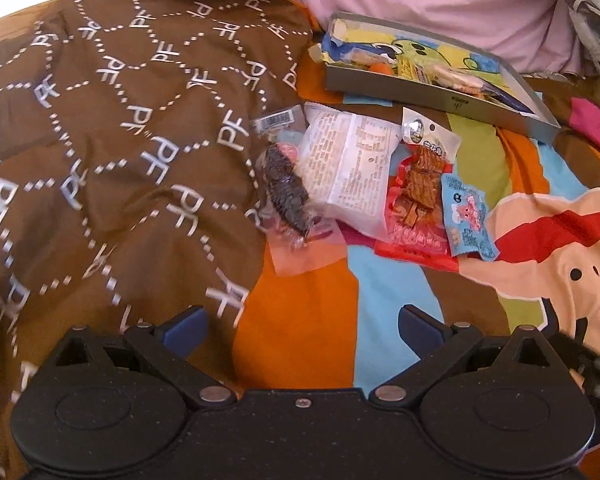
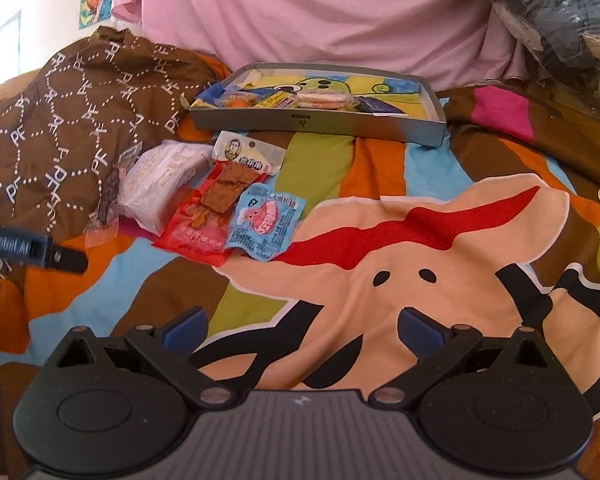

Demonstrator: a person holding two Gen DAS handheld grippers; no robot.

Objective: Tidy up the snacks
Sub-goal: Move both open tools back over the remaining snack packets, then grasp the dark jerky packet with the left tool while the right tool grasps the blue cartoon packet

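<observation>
waiting with both hand-held grippers (image 1: pixel 302 330) (image 2: pixel 302 330) wide apart and empty, some snacks (image 2: pixel 284 101) sit in the box (image 2: pixel 320 124), four packs (image 1: pixel 356 184) left on the bed (image 1: pixel 296 320).

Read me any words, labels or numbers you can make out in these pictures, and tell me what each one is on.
"PF": repeated white letters on the brown blanket.
White packet: dense printed text, too small to read.
Blue packet: print blurred, unreadable.
Red packet: characters blurred, unreadable.
Box: small dark mark on the front wall, unreadable.
Barcode label on the clear packet: digits unreadable.
Left gripper: white lettering, too blurred to read.
</observation>
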